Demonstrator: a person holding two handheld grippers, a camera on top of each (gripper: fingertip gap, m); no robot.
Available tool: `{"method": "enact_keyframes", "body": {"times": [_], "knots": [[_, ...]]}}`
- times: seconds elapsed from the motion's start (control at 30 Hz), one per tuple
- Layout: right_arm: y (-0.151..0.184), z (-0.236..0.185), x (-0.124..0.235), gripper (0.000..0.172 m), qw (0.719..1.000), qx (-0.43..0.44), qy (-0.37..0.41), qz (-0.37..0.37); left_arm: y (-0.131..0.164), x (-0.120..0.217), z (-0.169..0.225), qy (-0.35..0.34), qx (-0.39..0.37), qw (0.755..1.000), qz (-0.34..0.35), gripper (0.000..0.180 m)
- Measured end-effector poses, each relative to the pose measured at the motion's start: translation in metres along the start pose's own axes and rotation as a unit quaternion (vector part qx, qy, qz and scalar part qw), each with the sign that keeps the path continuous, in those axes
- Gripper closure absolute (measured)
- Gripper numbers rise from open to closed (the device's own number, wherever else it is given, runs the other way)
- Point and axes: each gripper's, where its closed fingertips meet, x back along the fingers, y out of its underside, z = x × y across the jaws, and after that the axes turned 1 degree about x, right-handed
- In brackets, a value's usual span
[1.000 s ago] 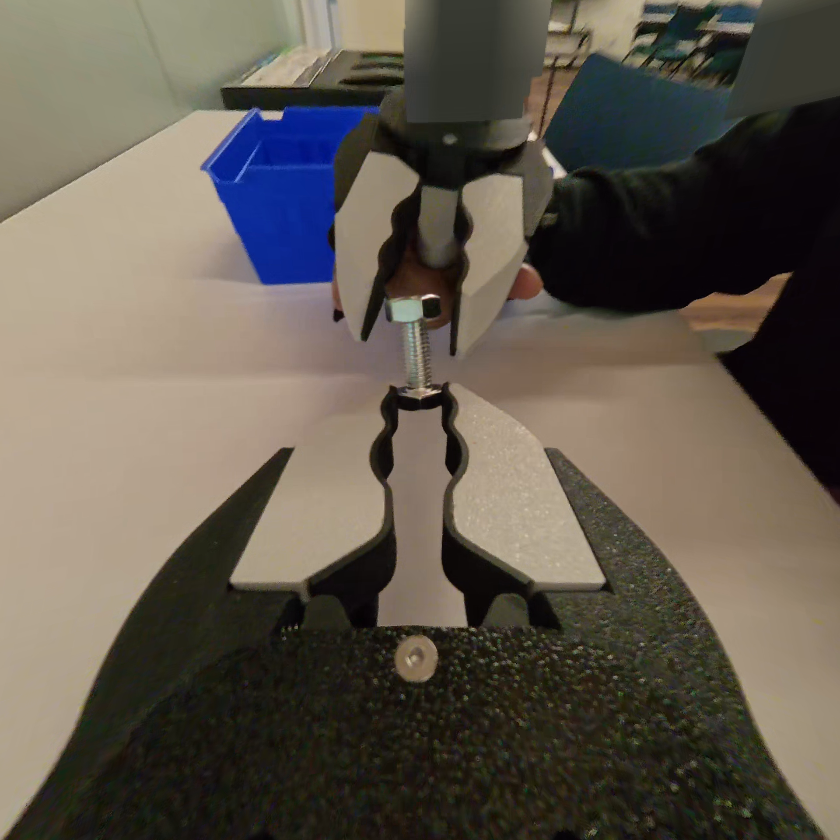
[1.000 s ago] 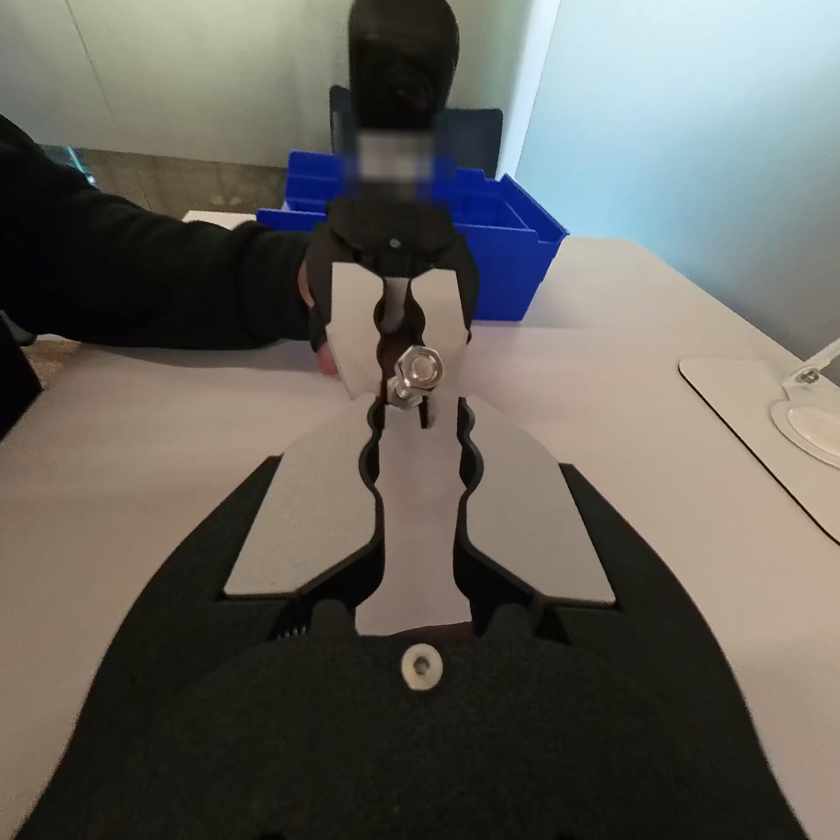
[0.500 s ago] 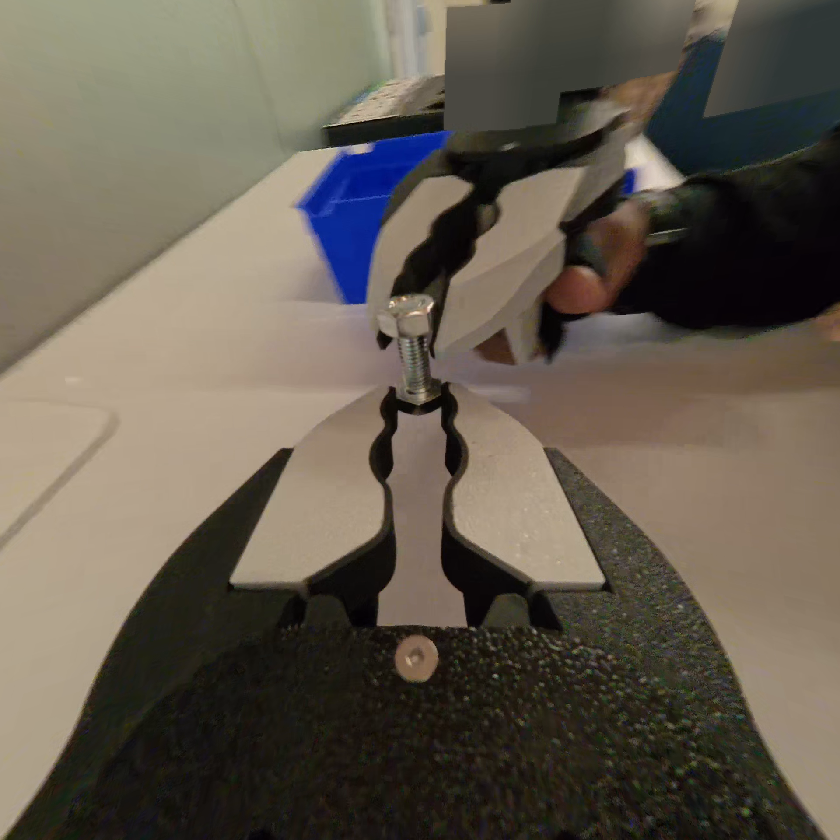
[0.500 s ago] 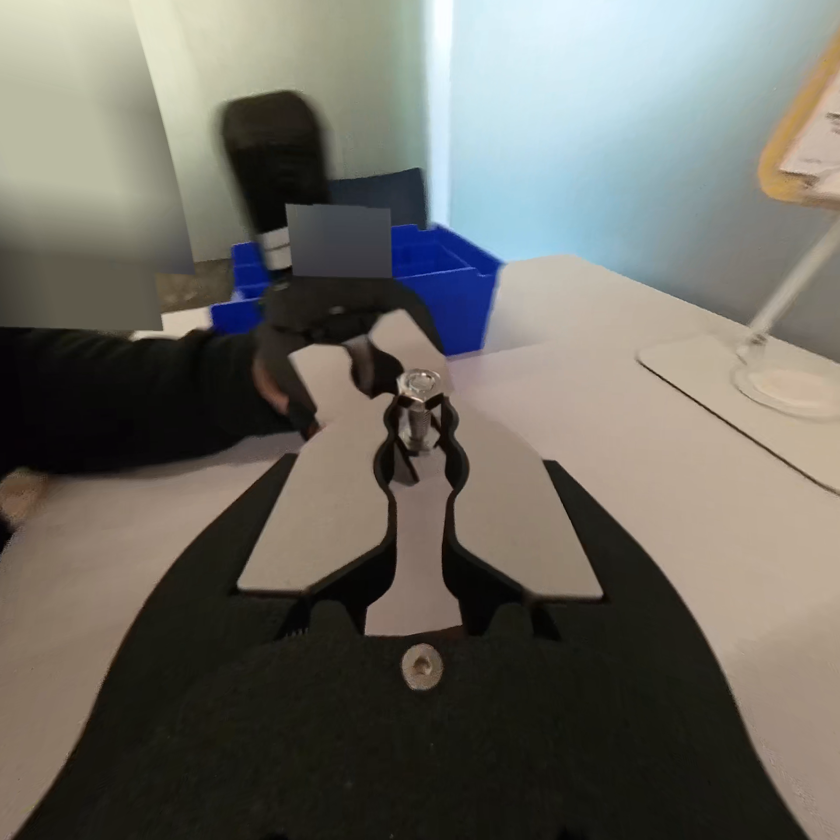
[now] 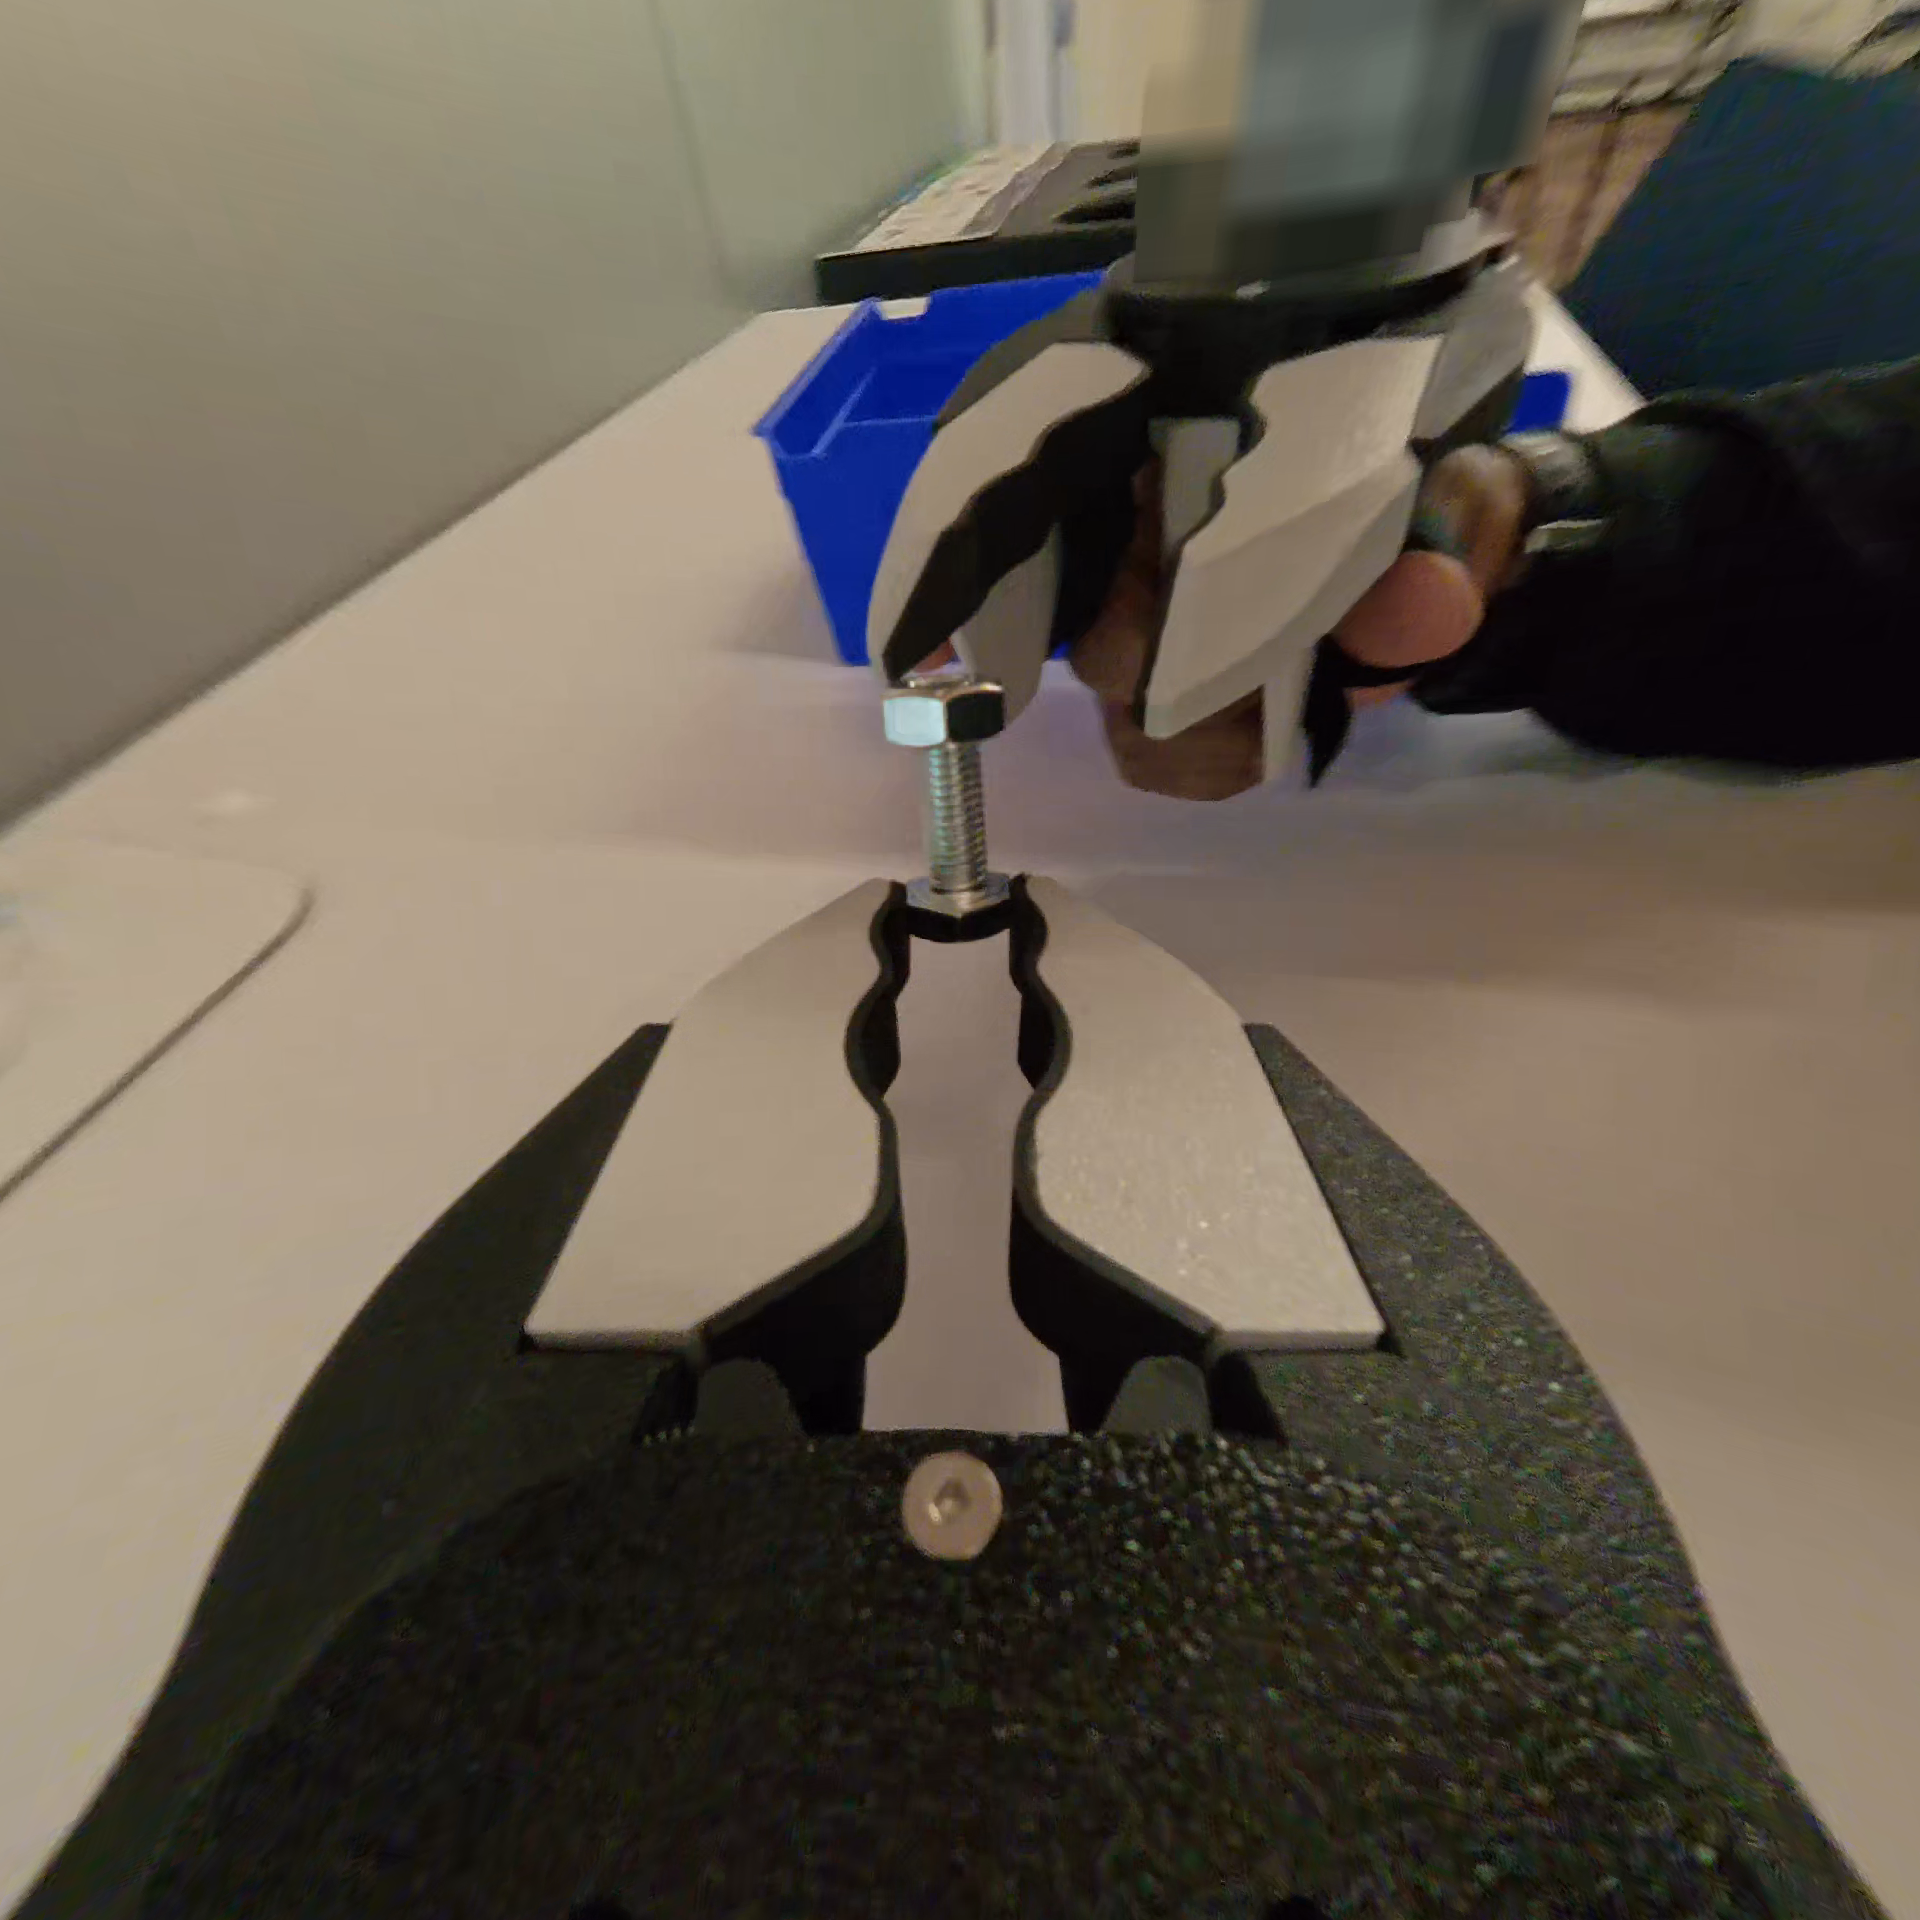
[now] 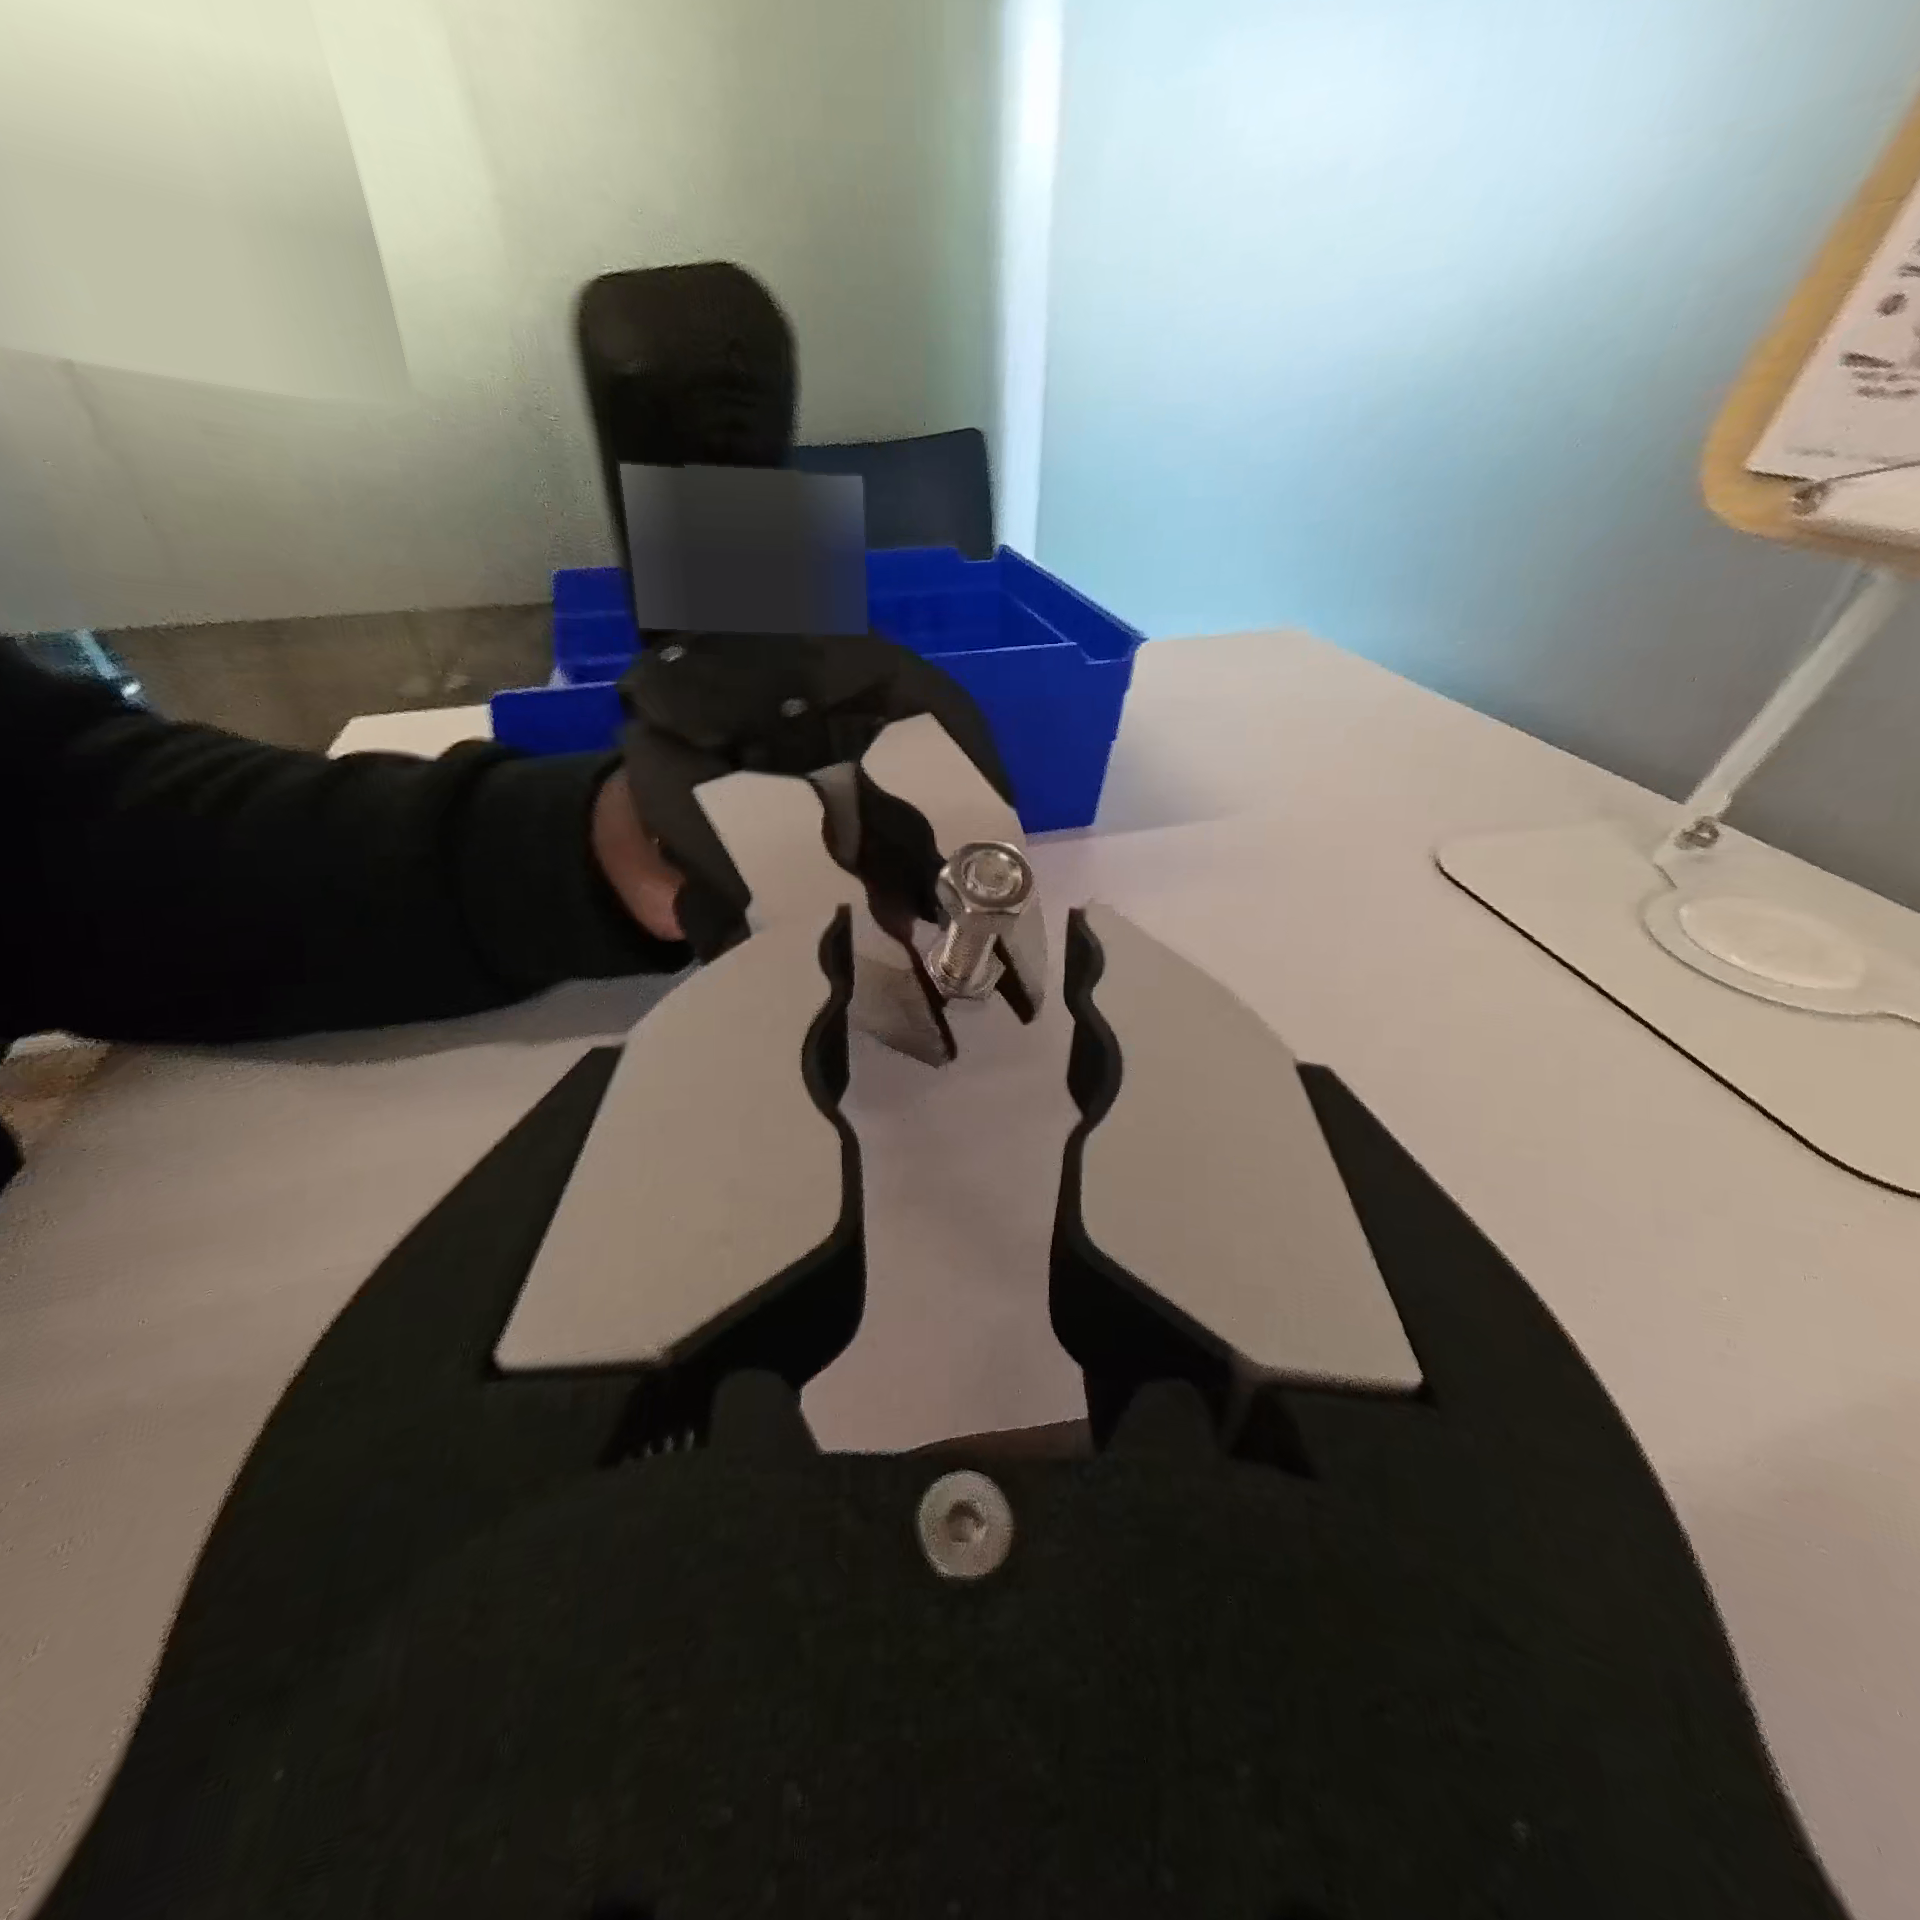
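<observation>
My left gripper (image 5: 961,914) is shut on a silver hex nut (image 5: 961,897) at its fingertips. A silver bolt (image 5: 951,800) stands upright in the nut with its hex head on top. My right gripper (image 6: 961,930) is open, its fingertips on either side of the bolt (image 6: 982,894) with clear gaps and no contact. In the left wrist view the right gripper (image 5: 1081,696) hangs above and just beyond the bolt head, with one finger (image 5: 966,582) close behind it. In the right wrist view the left gripper (image 6: 977,1003) comes from the far side, a hand in a black sleeve on it.
A blue bin (image 5: 862,457) stands on the white table (image 5: 416,727) behind the grippers; it also shows in the right wrist view (image 6: 1039,675). A white stand base (image 6: 1662,935) with a wooden board (image 6: 1787,395) above it is at the right. A dark chair (image 6: 904,488) is beyond the table. Some 4 cm of space lies between my two pairs of fingers.
Half a second ago my right gripper was shut on the bolt head and tilted. It has now opened and let go. My left gripper keeps its hold on the nut.
</observation>
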Motion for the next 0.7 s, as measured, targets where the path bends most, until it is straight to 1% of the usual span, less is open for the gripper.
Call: {"method": "enact_keyframes", "body": {"times": [0.13,0.2,0.27,0.3,0.37,0.43,0.5,0.57,0.6,0.63,0.7], "knots": [[0.002,-0.005,-0.001,0.135,1.0,0.002,-0.016,-0.001,-0.006,0.003,0.016,0.078,0.037,0.996,0.027,0.163],[0.002,-0.009,-0.003,0.138,1.0,0.0,-0.026,0.003,-0.006,0.002,0.022,0.094,0.03,0.995,0.023,0.163],[0.002,-0.014,-0.006,0.15,0.999,0.003,-0.032,0.005,-0.004,0.0,0.026,0.096,0.013,0.995,0.007,0.163],[0.001,-0.014,-0.007,0.154,1.0,0.002,-0.027,0.008,-0.003,-0.002,0.025,0.085,0.006,0.996,0.001,0.163],[0.0,-0.007,-0.01,0.154,1.0,-0.014,0.009,0.012,-0.003,-0.005,0.017,0.044,-0.014,0.999,-0.005,0.163],[0.002,0.01,-0.011,0.154,0.996,-0.043,0.075,0.006,-0.004,-0.006,-0.002,-0.046,-0.049,0.998,-0.016,0.163],[0.007,0.02,-0.011,0.154,0.988,-0.08,0.129,0.001,-0.001,-0.006,-0.018,-0.143,-0.112,0.982,-0.049,0.162],[0.012,0.026,-0.01,0.153,0.982,-0.085,0.17,0.0,0.002,-0.006,-0.027,-0.213,-0.172,0.958,-0.086,0.162],[0.012,0.027,-0.009,0.151,0.981,-0.068,0.18,0.0,0.003,-0.006,-0.027,-0.222,-0.187,0.952,-0.094,0.162],[0.01,0.026,-0.01,0.142,0.983,-0.045,0.177,0.002,0.003,-0.007,-0.025,-0.215,-0.186,0.954,-0.095,0.162],[0.004,0.018,-0.011,0.132,0.99,-0.01,0.137,0.008,0.004,-0.007,-0.022,-0.179,-0.15,0.969,-0.084,0.162]]}}
